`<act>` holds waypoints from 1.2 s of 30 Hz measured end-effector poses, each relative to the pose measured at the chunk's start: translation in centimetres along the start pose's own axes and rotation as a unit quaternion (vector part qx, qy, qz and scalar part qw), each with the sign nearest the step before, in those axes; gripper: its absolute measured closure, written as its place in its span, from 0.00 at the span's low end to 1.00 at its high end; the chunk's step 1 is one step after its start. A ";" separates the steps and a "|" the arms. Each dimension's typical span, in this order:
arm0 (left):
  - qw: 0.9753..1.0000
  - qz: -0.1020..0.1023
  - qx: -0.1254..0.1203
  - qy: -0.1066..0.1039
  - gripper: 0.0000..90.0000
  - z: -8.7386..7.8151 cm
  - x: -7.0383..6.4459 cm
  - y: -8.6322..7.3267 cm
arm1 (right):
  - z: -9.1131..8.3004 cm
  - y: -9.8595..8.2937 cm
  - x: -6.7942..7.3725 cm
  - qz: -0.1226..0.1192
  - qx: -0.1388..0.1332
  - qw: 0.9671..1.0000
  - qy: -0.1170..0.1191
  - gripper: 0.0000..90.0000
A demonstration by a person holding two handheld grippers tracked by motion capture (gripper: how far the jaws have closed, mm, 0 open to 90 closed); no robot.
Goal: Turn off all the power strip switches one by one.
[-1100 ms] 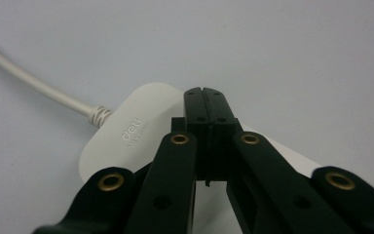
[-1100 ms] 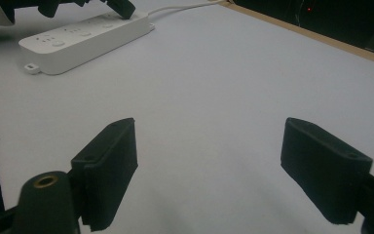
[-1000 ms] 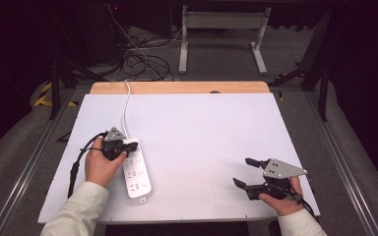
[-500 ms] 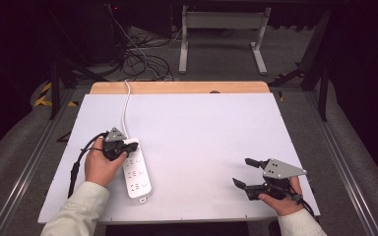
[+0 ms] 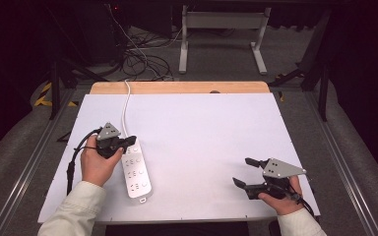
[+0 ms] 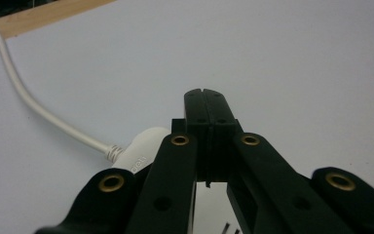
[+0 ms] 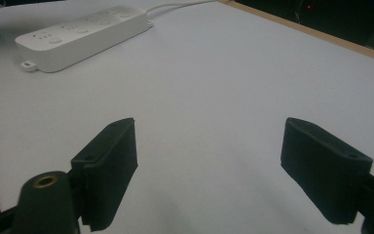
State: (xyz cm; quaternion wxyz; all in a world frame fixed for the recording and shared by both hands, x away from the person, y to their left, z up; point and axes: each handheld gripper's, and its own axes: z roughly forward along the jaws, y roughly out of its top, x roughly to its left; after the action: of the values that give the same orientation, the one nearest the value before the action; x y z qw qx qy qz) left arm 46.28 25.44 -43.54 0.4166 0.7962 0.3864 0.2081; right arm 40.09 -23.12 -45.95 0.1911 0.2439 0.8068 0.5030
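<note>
White power strip (image 5: 137, 170): long axis near-to-far, cord end far. Left gripper (image 5: 128, 142) closed, over strip's far end; right gripper (image 5: 243, 172) wide open, empty.

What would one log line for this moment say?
left gripper: jaws shut, over power strip | right gripper: jaws open, empty | table
</note>
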 end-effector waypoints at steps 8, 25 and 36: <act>1.000 0.001 -0.009 -0.009 1.00 -0.6 -0.9 0.5 | -0.1 0.0 0.1 0.000 -0.003 1.000 0.000 0.24; 0.998 0.034 0.007 -0.050 1.00 -1.8 -3.5 -1.4 | -0.2 0.1 0.3 -0.001 -0.008 1.000 0.005 0.24; 0.999 0.032 0.023 -0.035 1.00 -0.7 -3.2 -2.0 | -0.2 0.1 0.3 -0.004 -0.006 1.000 0.005 0.24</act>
State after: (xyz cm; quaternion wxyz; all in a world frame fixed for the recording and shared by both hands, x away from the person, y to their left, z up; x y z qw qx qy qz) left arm 42.96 24.01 -44.80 0.4048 0.8243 0.3506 0.1840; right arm 39.75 -23.05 -45.78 0.1906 0.2375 0.8054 0.5085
